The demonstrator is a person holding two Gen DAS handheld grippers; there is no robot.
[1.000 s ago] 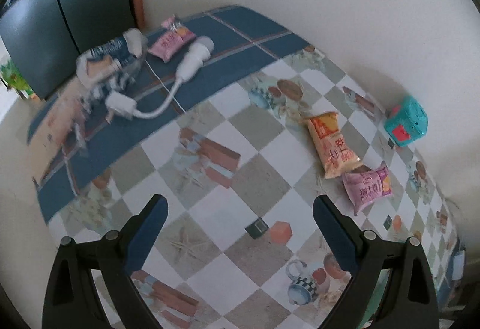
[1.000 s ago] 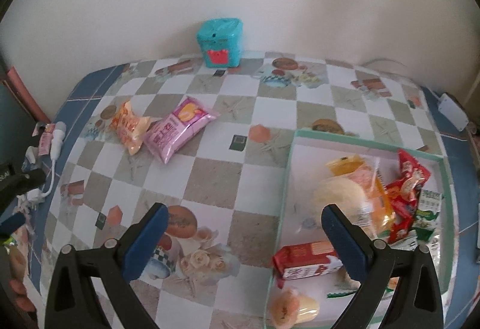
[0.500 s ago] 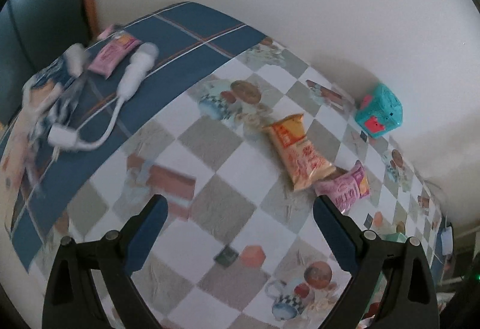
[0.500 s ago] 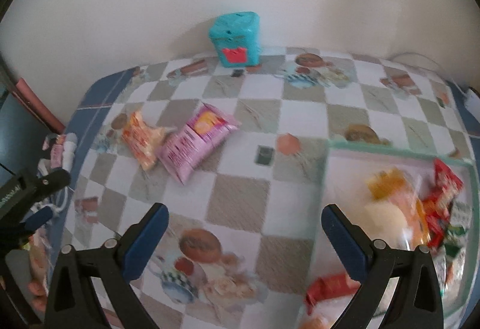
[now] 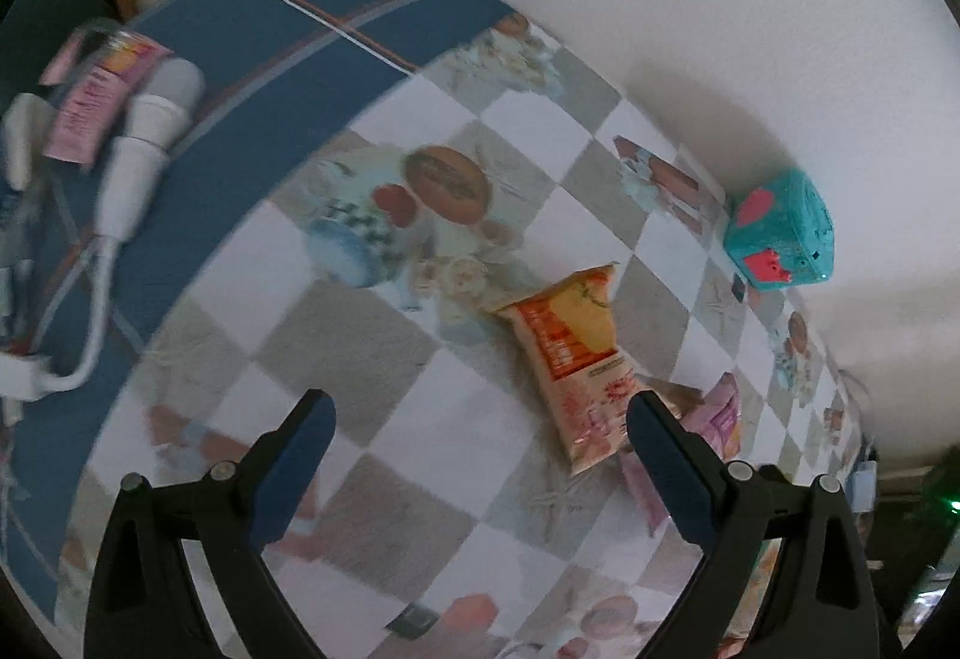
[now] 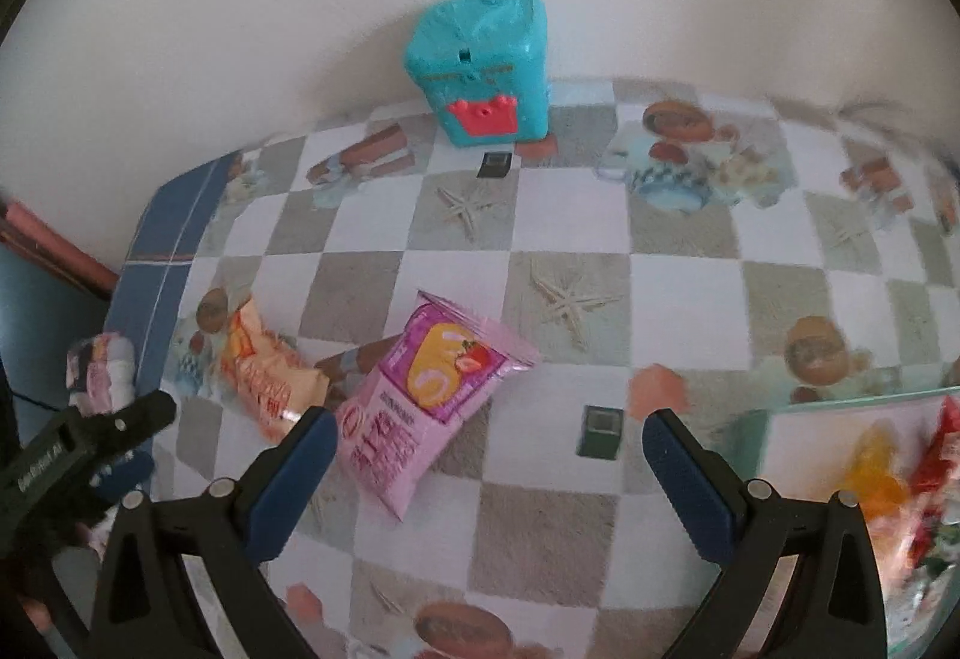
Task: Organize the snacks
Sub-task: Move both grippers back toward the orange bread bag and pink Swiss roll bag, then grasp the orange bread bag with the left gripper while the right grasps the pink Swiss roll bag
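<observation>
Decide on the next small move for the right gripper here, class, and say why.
Probably ease the right gripper, which is open and empty, forward and slightly left over the pink snack packet. That packet lies loose on the table just ahead, outside the tray that already holds snacks, and nearer than the orange packet.

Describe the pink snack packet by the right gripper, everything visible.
The pink snack packet is a sealed, puffed pillow bag of glossy film with crimped ends, printed with a yellow pastry, a strawberry and red lettering. It lies flat and diagonal on the checkered tablecloth, front up. Its left side meets or overlaps the orange snack packet. The open right gripper hovers near its lower end, not gripping it.
</observation>
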